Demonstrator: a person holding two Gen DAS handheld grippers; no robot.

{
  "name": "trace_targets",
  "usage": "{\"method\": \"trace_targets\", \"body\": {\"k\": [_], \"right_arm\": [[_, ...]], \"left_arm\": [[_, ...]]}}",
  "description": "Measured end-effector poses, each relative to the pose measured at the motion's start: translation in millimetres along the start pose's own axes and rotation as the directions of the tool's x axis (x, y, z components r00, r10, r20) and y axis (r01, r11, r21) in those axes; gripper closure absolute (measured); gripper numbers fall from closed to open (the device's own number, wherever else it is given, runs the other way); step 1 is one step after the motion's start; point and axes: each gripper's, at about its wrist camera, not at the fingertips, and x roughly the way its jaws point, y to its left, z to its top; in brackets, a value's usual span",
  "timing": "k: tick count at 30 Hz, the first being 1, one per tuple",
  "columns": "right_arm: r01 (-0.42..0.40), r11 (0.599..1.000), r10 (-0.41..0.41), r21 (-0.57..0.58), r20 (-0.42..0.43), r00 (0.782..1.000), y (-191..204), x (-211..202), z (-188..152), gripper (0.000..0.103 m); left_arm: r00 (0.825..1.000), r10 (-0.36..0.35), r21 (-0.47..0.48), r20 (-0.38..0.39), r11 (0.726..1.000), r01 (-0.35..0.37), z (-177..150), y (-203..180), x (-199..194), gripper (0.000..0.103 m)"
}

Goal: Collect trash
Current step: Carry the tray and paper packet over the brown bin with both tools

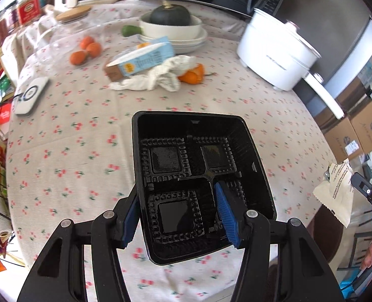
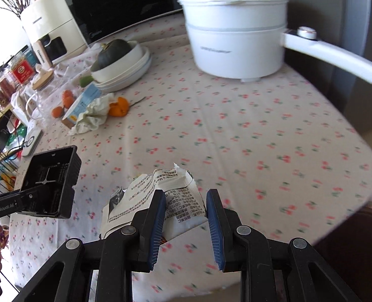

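Left tongs [image 1: 178, 216]: they pinch one wall of the black tray [image 1: 201, 176], one pad inside and one outside, and hold it up over the counter [image 1: 73, 151].
Right tongs [image 2: 186, 216]: they squeeze a crumpled wrapper [image 2: 160, 188] above the counter, near its edge.
Other trash: a tissue [image 1: 160, 75], a carton [image 1: 140, 60] and orange peel [image 1: 193, 74] lie together at 12 o'clock on the counter.
Do it well: I think the wrapper should go in the tray. Keep the tray level. Let go only when the wrapper is over it.
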Motion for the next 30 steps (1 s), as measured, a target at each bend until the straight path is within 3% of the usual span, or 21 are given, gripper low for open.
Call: {"method": "trace_targets", "body": {"k": [7, 14, 23, 24, 25, 30], "right_arm": [[0.060, 0.994, -0.063, 0.087, 0.043, 0.997, -56.3, -48.2, -20.5, 0.073], [0.128, 0.972, -0.142, 0.196, 0.060, 0.988, -113.8, -83.8, -48.6, 0.073], [0.229, 0.940, -0.240, 0.253, 0.011, 0.971, -171.6, -108.2, -85.8, 0.073], [0.236, 0.937, -0.244, 0.257, 0.002, 0.970, -176.8, -108.6, -89.1, 0.075], [0.241, 0.935, -0.246, 0.260, -0.013, 0.969, -182.1, -108.0, -92.2, 0.091], [0.273, 0.920, -0.265, 0.282, -0.069, 0.962, -202.4, -104.3, -104.0, 0.089]], "left_arm": [[0.999, -0.049, 0.111, -0.023, 0.993, 0.052, -9.4, -66.2, 5.7, 0.044], [0.993, -0.110, 0.221, -0.051, 0.968, 0.119, -26.4, -137.0, 11.4, 0.044], [0.975, -0.192, 0.380, -0.110, 0.899, 0.219, -65.6, -238.7, 28.2, 0.044], [0.973, -0.197, 0.393, -0.122, 0.890, 0.230, -71.3, -248.3, 31.0, 0.044], [0.971, -0.200, 0.409, -0.131, 0.882, 0.237, -77.0, -257.6, 34.1, 0.044], [0.972, -0.188, 0.488, -0.143, 0.840, 0.235, -101.9, -288.0, 48.2, 0.044]]}}
